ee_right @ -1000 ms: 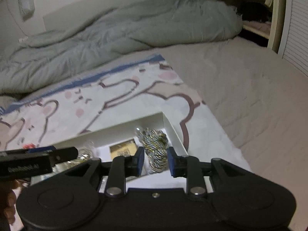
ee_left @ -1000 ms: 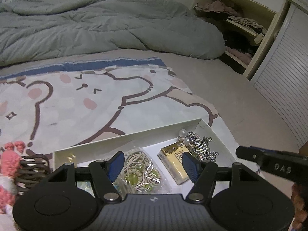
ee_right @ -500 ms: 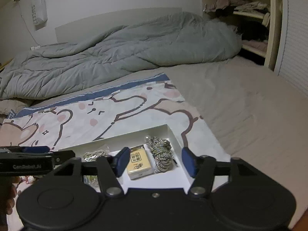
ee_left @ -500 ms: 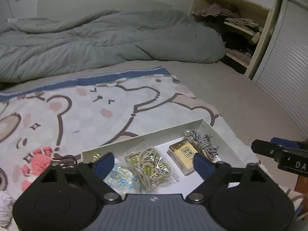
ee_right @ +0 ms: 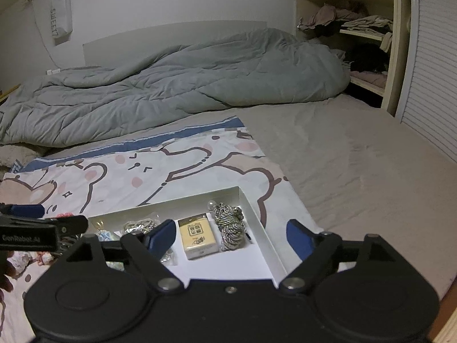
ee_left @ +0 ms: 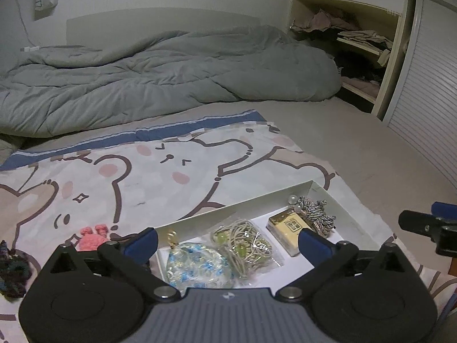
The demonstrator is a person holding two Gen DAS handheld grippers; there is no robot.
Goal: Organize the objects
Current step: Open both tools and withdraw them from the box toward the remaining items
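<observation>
While both the left gripper (ee_left: 227, 238) and right gripper (ee_right: 230, 234) are hovering wide open and empty over the white box (ee_left: 257, 198) on the bedsheet's near edge, the pink knitted item (ee_left: 91, 235) is lying outside, seemingly awaiting pickup.

Under my claws is a bed (ee_left: 357, 143) with a beige sheet. A grey-green duvet (ee_left: 160, 77) lies crumpled across its far part, near the wall. Closer to me, a cloth with cartoon bears and a blue border (ee_left: 171, 165) is spread flat on the sheet. On this cloth rests a shallow white box (ee_right: 257, 217), its long side turned toward me. Left of the box, also on the cloth, I see a pink knitted piece (ee_left: 91, 235) and a dark yarn bundle (ee_left: 11, 271) near the edge of my left view. The right part of the sheet is wrinkled.
</observation>
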